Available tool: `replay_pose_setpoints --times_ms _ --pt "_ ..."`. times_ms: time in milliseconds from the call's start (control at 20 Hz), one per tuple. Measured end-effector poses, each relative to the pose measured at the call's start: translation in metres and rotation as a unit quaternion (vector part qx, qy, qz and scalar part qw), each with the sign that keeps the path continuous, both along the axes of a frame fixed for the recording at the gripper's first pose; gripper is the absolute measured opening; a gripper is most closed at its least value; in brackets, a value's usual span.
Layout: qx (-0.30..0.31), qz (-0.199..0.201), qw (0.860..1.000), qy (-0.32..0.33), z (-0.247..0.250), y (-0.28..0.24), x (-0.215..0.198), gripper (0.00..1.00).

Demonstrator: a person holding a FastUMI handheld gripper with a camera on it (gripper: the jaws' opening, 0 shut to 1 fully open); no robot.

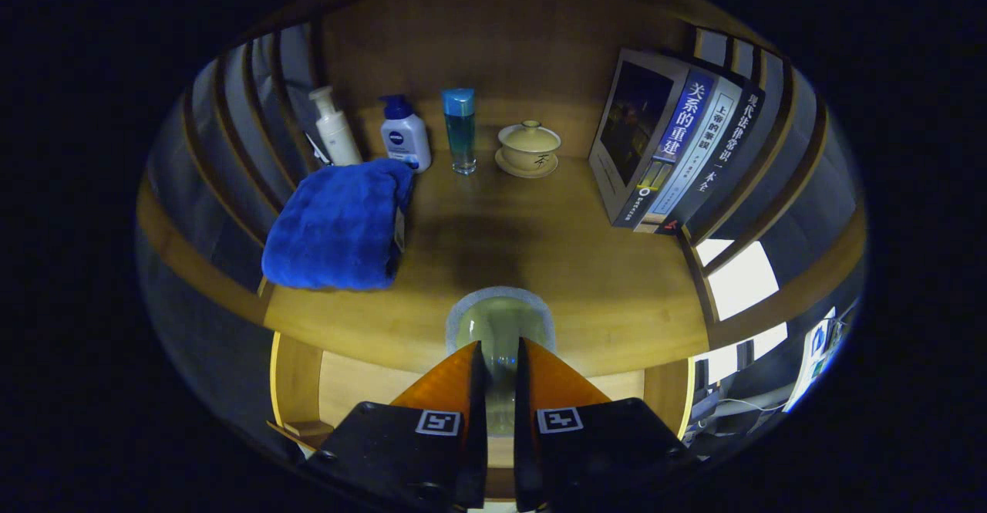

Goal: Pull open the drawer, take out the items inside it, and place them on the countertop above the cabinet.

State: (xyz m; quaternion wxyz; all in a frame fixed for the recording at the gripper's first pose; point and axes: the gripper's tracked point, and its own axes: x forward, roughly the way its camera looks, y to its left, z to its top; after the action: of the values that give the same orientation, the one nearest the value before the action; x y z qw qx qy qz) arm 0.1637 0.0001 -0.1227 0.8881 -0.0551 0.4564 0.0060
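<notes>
— Glazed, pale-green, with a grey rim: that's the small cup [500, 326], pinched by its near wall between the two fingers of the gripper [500, 355], which are drawn in to a narrow gap with the cup's rim in it.

— Where is it hanging?

— Over the front edge of the wooden countertop [586, 266], with the open drawer [362, 389] showing below and behind the fingers. I'd judge this the placing step: the cup is out of the drawer and at counter height.

— What's around the spot?

— Folded blue towel [339, 224] to one side; further back a pump bottle [334, 127], a white bottle with a blue cap [405, 135], a clear blue bottle [460, 129] and a lidded tea bowl [529, 148]; books [671, 150] lean at the other side.

— Next move?

— Probably carry it forward onto bare wood between towel and books, set it flat, then spread the fingers.
</notes>
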Motion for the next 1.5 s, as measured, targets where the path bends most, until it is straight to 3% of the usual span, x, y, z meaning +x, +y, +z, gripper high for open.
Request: replay_pose_setpoints --times_ms 450,700,750,850,1150,1500 --pt "0.027 -0.04 0.998 -0.028 -0.011 -0.011 0.087 0.22" --pt "0.035 -0.025 0.996 -0.079 0.003 -0.007 0.083 0.53" --pt "0.034 -0.021 0.995 -0.094 0.007 -0.008 0.079 0.6" --pt "0.042 -0.01 0.992 -0.123 0.018 -0.005 0.067 0.64" --pt "0.043 0.01 0.976 -0.214 0.046 -0.001 0.014 1.0" --pt "0.038 0.027 0.956 -0.29 0.066 0.015 -0.078 1.0"
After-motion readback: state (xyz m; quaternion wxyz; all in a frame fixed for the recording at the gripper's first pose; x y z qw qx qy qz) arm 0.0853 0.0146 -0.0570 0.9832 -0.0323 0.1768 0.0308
